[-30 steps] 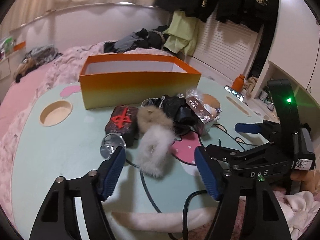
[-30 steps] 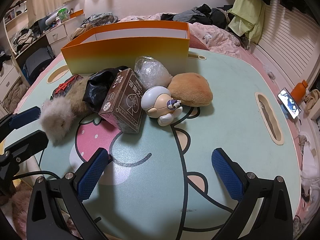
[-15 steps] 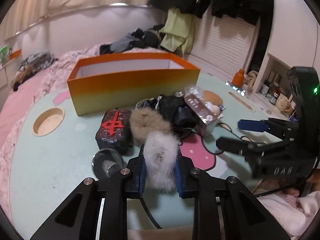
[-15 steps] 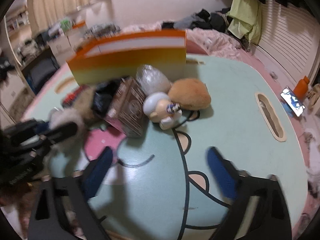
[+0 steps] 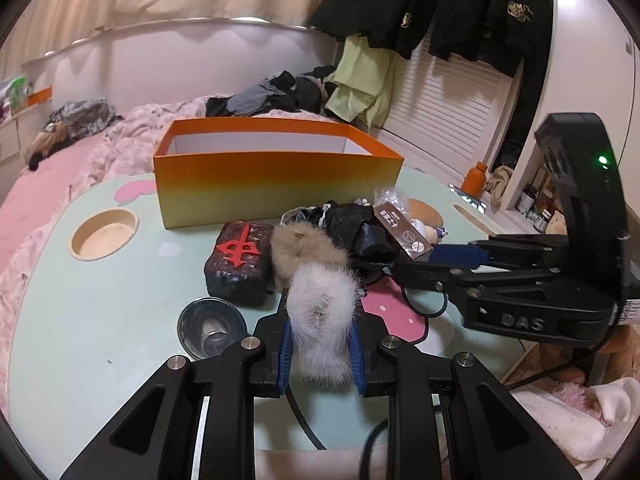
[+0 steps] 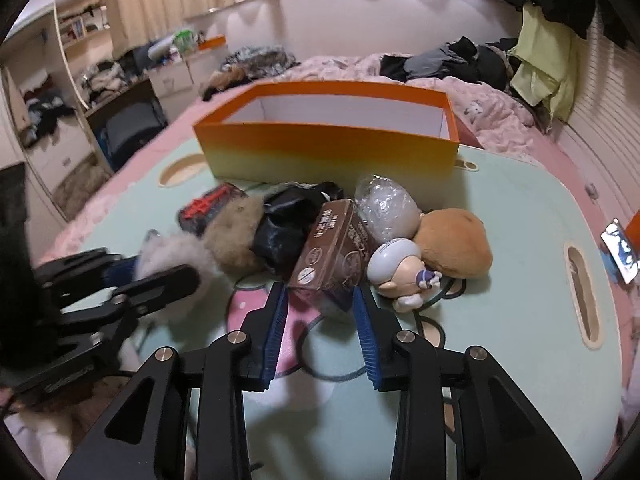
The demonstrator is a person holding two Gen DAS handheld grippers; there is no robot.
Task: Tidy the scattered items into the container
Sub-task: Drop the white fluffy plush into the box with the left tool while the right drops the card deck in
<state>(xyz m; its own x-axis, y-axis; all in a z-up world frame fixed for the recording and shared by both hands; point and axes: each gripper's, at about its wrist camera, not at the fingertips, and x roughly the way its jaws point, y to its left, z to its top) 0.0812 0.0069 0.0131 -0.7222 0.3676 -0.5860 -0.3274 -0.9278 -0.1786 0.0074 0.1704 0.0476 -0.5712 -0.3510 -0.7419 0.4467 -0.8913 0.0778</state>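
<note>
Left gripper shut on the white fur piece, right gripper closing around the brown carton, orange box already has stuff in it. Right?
Not quite. The orange box looks empty as far as the right wrist view shows. The rest holds: left gripper shut on the white fur piece, right gripper around the brown carton.

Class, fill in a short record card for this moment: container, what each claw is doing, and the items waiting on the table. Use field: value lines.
container: orange box, open top, no items visible inside
left claw: shut on white fur piece
right claw: open, either side of brown carton, not clamped
waiting items: red-marked block, tan fur piece, black bag, figurine, brown plush
surface: green cartoon table
</note>
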